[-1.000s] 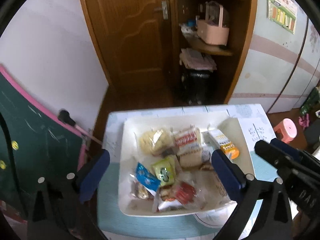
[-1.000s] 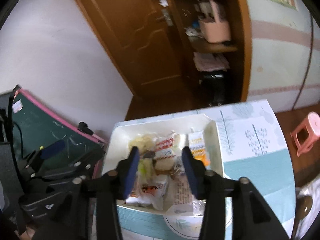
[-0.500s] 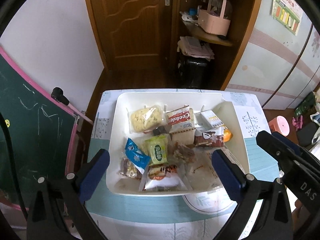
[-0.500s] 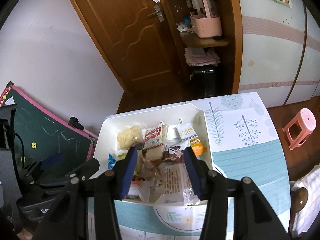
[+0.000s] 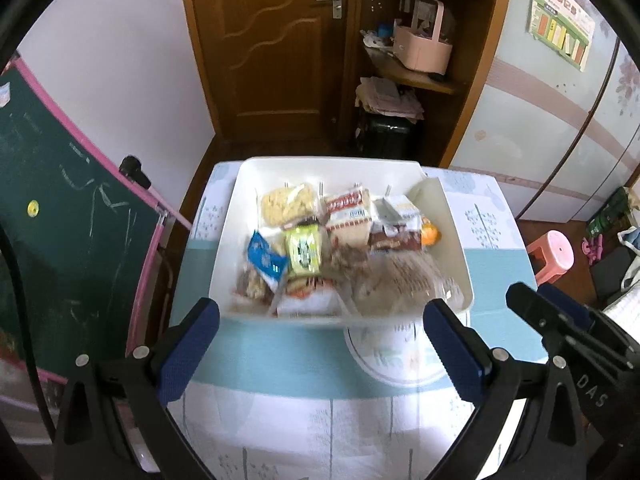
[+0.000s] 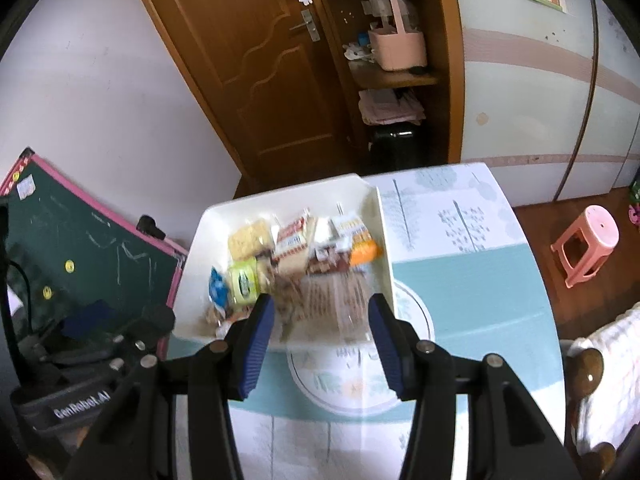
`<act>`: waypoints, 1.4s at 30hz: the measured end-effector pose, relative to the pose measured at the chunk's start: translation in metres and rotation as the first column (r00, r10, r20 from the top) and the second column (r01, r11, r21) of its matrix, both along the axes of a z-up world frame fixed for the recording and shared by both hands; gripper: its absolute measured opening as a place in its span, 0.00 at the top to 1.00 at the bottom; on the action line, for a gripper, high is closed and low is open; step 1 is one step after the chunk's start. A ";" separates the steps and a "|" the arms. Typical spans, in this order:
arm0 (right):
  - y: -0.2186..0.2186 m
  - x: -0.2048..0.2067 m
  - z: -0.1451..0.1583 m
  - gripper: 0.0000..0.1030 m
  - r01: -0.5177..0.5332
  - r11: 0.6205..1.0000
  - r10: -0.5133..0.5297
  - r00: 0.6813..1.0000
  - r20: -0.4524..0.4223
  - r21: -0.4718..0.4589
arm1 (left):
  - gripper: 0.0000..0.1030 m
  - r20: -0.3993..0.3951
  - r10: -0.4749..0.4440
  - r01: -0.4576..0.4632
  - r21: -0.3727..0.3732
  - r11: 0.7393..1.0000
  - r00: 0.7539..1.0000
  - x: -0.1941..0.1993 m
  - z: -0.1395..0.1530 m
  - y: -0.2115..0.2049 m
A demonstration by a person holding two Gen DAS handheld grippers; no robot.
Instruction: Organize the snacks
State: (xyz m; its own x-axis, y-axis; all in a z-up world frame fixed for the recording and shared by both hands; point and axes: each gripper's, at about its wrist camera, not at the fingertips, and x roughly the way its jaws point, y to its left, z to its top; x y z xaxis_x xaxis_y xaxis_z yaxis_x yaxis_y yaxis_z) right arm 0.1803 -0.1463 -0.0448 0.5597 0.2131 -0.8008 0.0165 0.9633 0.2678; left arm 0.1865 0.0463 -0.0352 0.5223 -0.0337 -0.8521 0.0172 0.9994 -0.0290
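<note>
At the table's left edge leans a green chalkboard. The left gripper hangs over the near table with jaws spread wide, nothing between them. The white tray of snacks sits toward the table's far left corner. The right gripper has its jaws partly spread and empty at the tray's near edge. Only the right wrist view shows the pink stool whole, off the table's right edge.

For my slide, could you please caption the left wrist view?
Open left tongs above a patterned tablecloth, facing a white tray heaped with wrapped snacks.
</note>
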 end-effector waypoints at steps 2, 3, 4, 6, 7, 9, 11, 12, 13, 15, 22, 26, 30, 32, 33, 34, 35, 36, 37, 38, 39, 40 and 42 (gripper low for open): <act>-0.003 -0.016 -0.005 0.52 -0.002 1.000 0.001 1.000 -0.015 -0.006 | 0.01 -0.005 0.008 -0.008 0.000 1.000 1.000 -0.015 -0.002 0.001; -0.004 -0.023 -0.007 0.52 -0.002 1.000 0.002 1.000 -0.022 -0.008 | 0.01 -0.012 0.015 -0.014 0.001 1.000 1.000 -0.026 -0.004 0.001; -0.006 -0.029 -0.009 0.52 -0.004 1.000 0.003 1.000 -0.030 -0.008 | 0.01 -0.017 0.018 -0.018 -0.001 1.000 1.000 -0.035 -0.005 0.002; -0.009 -0.045 -0.015 0.52 -0.005 1.000 0.005 0.998 -0.065 -0.006 | 0.01 -0.023 0.025 -0.025 0.000 1.000 0.999 -0.051 -0.007 0.002; -0.011 -0.053 -0.018 0.52 -0.006 1.000 0.006 0.997 -0.079 0.001 | 0.01 -0.025 0.026 -0.026 0.001 1.000 0.999 -0.059 -0.009 0.002; -0.012 -0.067 -0.020 0.52 -0.008 1.000 0.008 0.995 -0.097 0.003 | 0.01 -0.037 0.025 -0.025 0.008 1.000 0.999 -0.077 -0.012 0.001; -0.012 -0.081 -0.021 0.52 -0.018 1.000 0.016 0.994 -0.110 -0.010 | 0.01 -0.052 0.026 -0.025 0.014 1.000 0.998 -0.093 -0.014 0.000; -0.013 -0.086 -0.021 0.52 -0.018 1.000 0.017 0.993 -0.113 -0.011 | 0.01 -0.059 0.027 -0.027 0.016 1.000 0.998 -0.099 -0.015 -0.001; -0.013 -0.091 -0.021 0.52 -0.019 1.000 0.018 0.993 -0.119 -0.009 | 0.01 -0.065 0.029 -0.028 0.017 0.999 0.997 -0.107 -0.015 -0.001; -0.014 -0.103 -0.019 0.52 -0.019 1.000 0.018 0.991 -0.131 -0.009 | 0.01 -0.072 0.039 -0.037 0.025 0.999 0.997 -0.118 -0.014 -0.002; -0.014 -0.128 -0.003 0.52 -0.046 0.998 0.041 0.994 -0.101 -0.042 | 0.01 -0.051 0.066 -0.064 0.027 0.998 0.997 -0.140 -0.002 -0.003; -0.013 -0.137 0.008 0.52 -0.049 0.997 0.045 0.997 -0.067 -0.060 | 0.01 -0.036 0.059 -0.058 0.035 0.998 0.998 -0.149 0.002 -0.008; -0.011 -0.144 0.014 0.52 -0.058 0.996 0.055 0.997 -0.055 -0.067 | 0.01 -0.020 0.047 -0.046 0.040 0.998 0.999 -0.152 0.007 -0.012; -0.010 -0.148 0.015 0.52 -0.061 0.995 0.058 0.997 -0.053 -0.072 | 0.01 -0.008 0.039 -0.038 0.043 0.998 0.999 -0.155 0.010 -0.014; -0.009 -0.149 0.017 0.52 -0.062 0.995 0.058 0.997 -0.050 -0.078 | 0.01 -0.003 0.035 -0.035 0.045 0.998 0.999 -0.156 0.011 -0.015; -0.008 -0.151 0.018 0.52 -0.062 0.995 0.058 0.997 -0.046 -0.081 | 0.01 0.003 0.029 -0.029 0.048 0.998 1.000 -0.157 0.012 -0.016; -0.008 -0.152 0.019 0.52 -0.060 0.995 0.057 0.998 -0.040 -0.085 | 0.01 0.007 0.023 -0.024 0.050 0.998 1.000 -0.158 0.013 -0.017; -0.008 -0.153 0.020 0.52 -0.058 0.995 0.055 0.998 -0.037 -0.087 | 0.01 0.009 0.019 -0.019 0.051 0.998 1.000 -0.159 0.014 -0.018; -0.008 -0.154 0.021 0.52 -0.056 0.995 0.053 0.998 -0.033 -0.088 | 0.01 0.011 0.016 -0.017 0.053 0.998 1.000 -0.160 0.015 -0.019; -0.008 -0.154 0.021 0.52 -0.053 0.995 0.051 0.998 -0.032 -0.088 | 0.01 0.013 0.011 -0.012 0.053 0.999 1.000 -0.160 0.015 -0.019; -0.009 -0.155 0.022 0.52 -0.051 0.995 0.048 0.998 -0.032 -0.088 | 0.02 0.015 0.009 -0.010 0.054 0.998 1.000 -0.160 0.016 -0.020; -0.009 -0.154 0.021 0.52 -0.048 0.995 0.045 0.998 -0.033 -0.087 | 0.01 0.017 0.007 -0.008 0.055 0.998 1.000 -0.160 0.016 -0.020; -0.010 -0.155 0.021 0.52 -0.042 0.995 0.039 0.999 -0.036 -0.085 | 0.01 0.022 0.002 -0.003 0.054 0.999 1.000 -0.161 0.018 -0.020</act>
State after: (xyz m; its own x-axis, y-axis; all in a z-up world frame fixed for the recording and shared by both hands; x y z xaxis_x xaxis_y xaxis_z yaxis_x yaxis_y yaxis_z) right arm 0.0249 -0.1558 -0.0240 0.5242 0.1646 -0.8355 -0.0155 0.9828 0.1839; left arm 0.0252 0.0260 -0.0174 0.5413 0.0136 -0.8407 0.0146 0.9996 0.0256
